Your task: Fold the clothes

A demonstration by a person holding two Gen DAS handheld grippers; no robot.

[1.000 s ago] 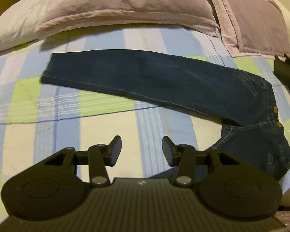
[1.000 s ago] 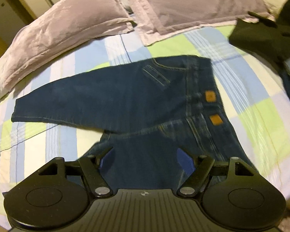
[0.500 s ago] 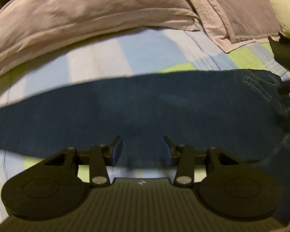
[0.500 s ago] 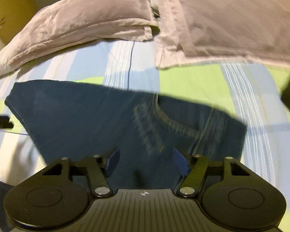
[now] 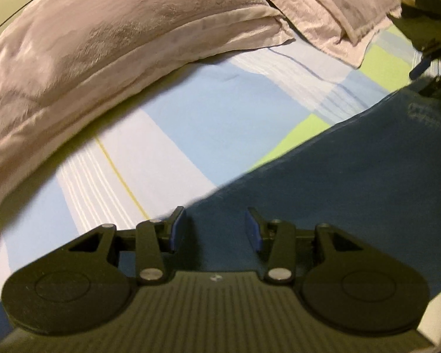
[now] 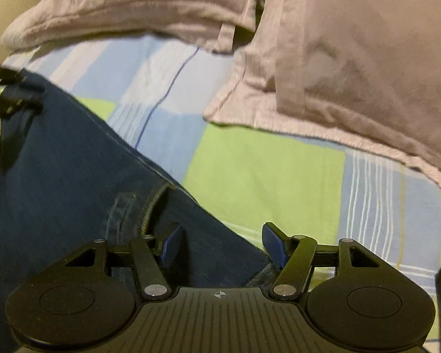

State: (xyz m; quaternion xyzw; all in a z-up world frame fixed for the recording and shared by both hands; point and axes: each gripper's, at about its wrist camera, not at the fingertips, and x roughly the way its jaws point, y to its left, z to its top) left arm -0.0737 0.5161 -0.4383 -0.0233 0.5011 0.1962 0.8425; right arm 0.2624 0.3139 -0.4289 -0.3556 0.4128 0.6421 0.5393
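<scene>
- The jeans (image 5: 352,182) lie flat on the checked bedsheet (image 5: 220,111), short of the pillows (image 5: 117,44). In my left view the long axis runs from about 7 o'clock up to 2 o'clock.
- My left gripper (image 5: 217,229) sits right over the far edge of a leg, denim straight ahead at 12. Jaws partway apart, nothing pinched yet as far as I can see.
- My right gripper (image 6: 220,242) is at the waist end, near the pocket seam (image 6: 153,206), with the jeans (image 6: 73,161) stretching off to 10 o'clock. Its jaws are closing, denim edge between the pads but not squeezed.
- Both hands look about equally close, so I reckon it's a two-handed grab of that far edge next.
</scene>
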